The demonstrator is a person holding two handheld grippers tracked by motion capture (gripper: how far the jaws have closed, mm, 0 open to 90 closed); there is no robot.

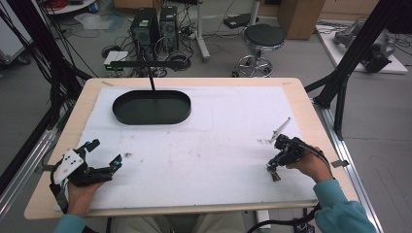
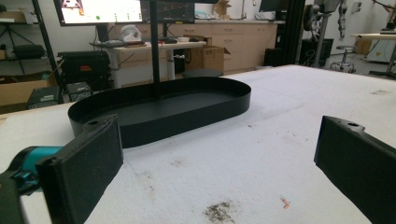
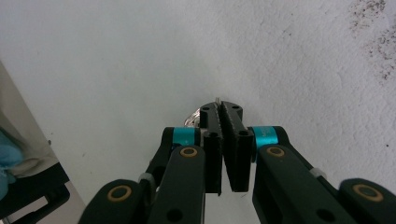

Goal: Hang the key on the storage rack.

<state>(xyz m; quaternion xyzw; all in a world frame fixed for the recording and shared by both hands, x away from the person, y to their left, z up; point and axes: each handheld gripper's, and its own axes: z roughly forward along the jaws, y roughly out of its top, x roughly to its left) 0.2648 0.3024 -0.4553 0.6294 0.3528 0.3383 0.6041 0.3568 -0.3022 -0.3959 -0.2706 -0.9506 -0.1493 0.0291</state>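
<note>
Right gripper view shows my right hand-held gripper point(image 3: 223, 112) pointing down at the white foam-covered counter point(image 3: 116, 60), its two black jaws pressed nearly together. A small silvery metal piece point(image 3: 192, 117) peeks out beside the tips, with a thin pin end just above them. I judge the jaws are clamped on it, though most of the piece is hidden.

From the high view, the right hand-held gripper point(image 1: 275, 171) sits near the counter's right edge. A slim pale stick point(image 1: 281, 130) rises from its far side; I cannot tell whether that is part of the tool. The black oval metal tray point(image 1: 151, 107) with its upright post lies well apart, at the far left of the counter.

My left hand-held gripper point(image 1: 104, 156) rests at the near left with its jaws spread wide and nothing between them.

My worry is the grip. So little of the piece is caught between the tips that a quick lift or a wrist turn could let it slip out or pivot. Carrying it across to the tray risks dropping it on the foam. Coming in low could knock the tray's rim or catch the post
</note>
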